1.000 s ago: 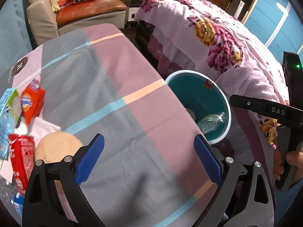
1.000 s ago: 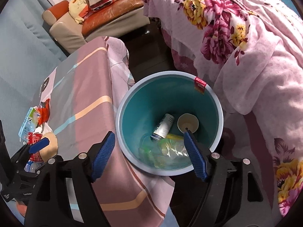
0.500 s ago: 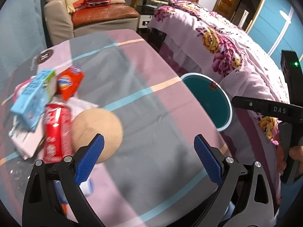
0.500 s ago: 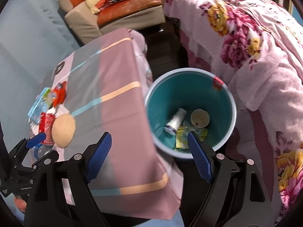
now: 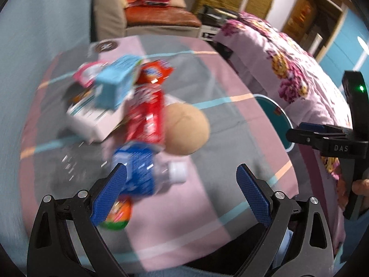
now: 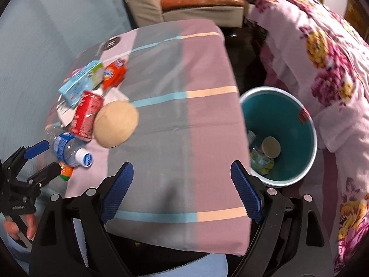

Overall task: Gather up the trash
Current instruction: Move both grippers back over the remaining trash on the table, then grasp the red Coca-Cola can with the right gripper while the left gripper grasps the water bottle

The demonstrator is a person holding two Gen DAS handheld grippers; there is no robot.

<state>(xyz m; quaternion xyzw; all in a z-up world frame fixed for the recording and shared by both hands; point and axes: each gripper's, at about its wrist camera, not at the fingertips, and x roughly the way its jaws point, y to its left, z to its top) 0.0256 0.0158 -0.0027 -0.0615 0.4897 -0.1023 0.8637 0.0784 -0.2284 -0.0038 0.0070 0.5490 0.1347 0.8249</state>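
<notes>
At the far left of the right wrist view the left tool (image 6: 41, 159) hangs over the near left corner of the bench (image 6: 175, 143), its blue-padded fingers apart with nothing between them; a hand (image 6: 17, 227) grips its handle below. The trash lies in a heap just beyond it on the striped cloth. Nearest is a clear plastic water bottle (image 6: 69, 151) with a blue label and white cap, lying on its side, with a small orange and green wrapper (image 6: 65, 173) at its near side. Behind the bottle lies a dented red soda can (image 6: 86, 115), touching a round tan disc (image 6: 116, 124) to its right. Further back a light blue drink carton (image 6: 80, 83) rests on white papers (image 6: 65, 113), with an orange snack packet (image 6: 114, 73) just beside it. In the left wrist view the heap is blurred, and the bottle (image 5: 147, 170) sits just past the left finger.

The right tool (image 6: 182, 191) is over the bare near middle of the bench, its jaws wide and empty; they have just been opening further. To the right, off the bench edge and against a floral pink bedspread (image 6: 322, 53), stands a teal bin (image 6: 297, 136) with a pale rim. Inside it lie a paper cup (image 6: 272, 147), a crumpled clear bottle (image 6: 260, 159) and a can partly hidden by the bench.
</notes>
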